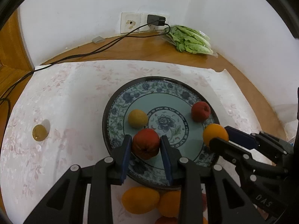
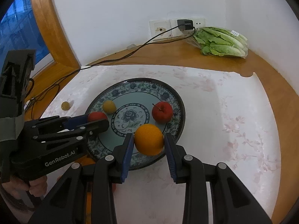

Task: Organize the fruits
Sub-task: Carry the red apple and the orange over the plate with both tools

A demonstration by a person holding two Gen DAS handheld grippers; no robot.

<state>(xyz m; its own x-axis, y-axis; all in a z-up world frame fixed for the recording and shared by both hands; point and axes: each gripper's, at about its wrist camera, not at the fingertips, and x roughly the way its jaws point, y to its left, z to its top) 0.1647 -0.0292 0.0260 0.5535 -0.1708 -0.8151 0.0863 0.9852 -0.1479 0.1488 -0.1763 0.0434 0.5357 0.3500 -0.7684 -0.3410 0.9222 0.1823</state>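
Observation:
A blue floral plate (image 1: 115,97) (image 2: 179,100) lies on a white flowered cloth. My left gripper (image 1: 146,140) (image 2: 97,120) is shut on a red apple (image 1: 145,143) (image 2: 96,116) over the plate's near left part. Beside it my right gripper (image 2: 149,137) (image 1: 220,135) is shut on an orange (image 2: 149,140) (image 1: 214,134) over the near right rim. On the plate rest a yellow fruit (image 1: 137,118) (image 2: 109,106) and a second red apple (image 1: 200,111) (image 2: 162,112). A small yellow-green fruit (image 1: 39,132) (image 2: 65,105) sits on the cloth to the left.
Two oranges (image 1: 140,199) lie on the cloth under my left gripper, near the front edge. A bag of lettuce (image 1: 188,40) (image 2: 220,43) sits in the back right corner by the wall. A charger cable (image 1: 104,46) runs along the wooden table to the left. A hand (image 2: 35,184) holds the left gripper.

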